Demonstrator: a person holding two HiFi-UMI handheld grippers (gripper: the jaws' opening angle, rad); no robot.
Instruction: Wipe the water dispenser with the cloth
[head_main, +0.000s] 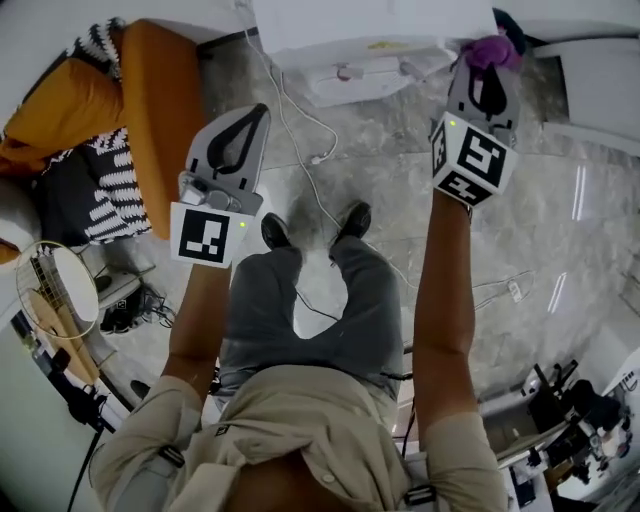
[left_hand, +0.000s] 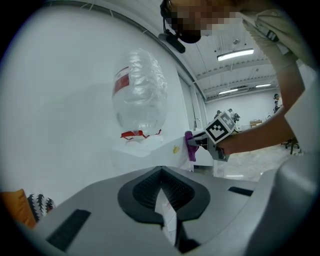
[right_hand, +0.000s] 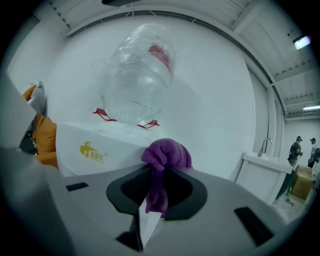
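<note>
Water dispenser (head_main: 350, 40) stands white at the wall before us, with a clear bottle (right_hand: 135, 80) on top. Our right gripper (right_hand: 160, 172) has its fingers closed on the purple cloth (right_hand: 165, 155), close to the dispenser's corner. Our left gripper (left_hand: 161, 175) has its fingers closed together and holds nothing. A white cable (head_main: 300, 135) lies on the floor between our shoes (head_main: 350, 220) and the dispenser. An orange seat (head_main: 150, 100) is at the left.

The water dispenser (head_main: 350, 25) runs off the head view's top edge; its yellow logo (right_hand: 93, 151) is unreadable. The cloth (right_hand: 164, 156) has its end buried between the jaws of the right gripper (right_hand: 152, 200).
</note>
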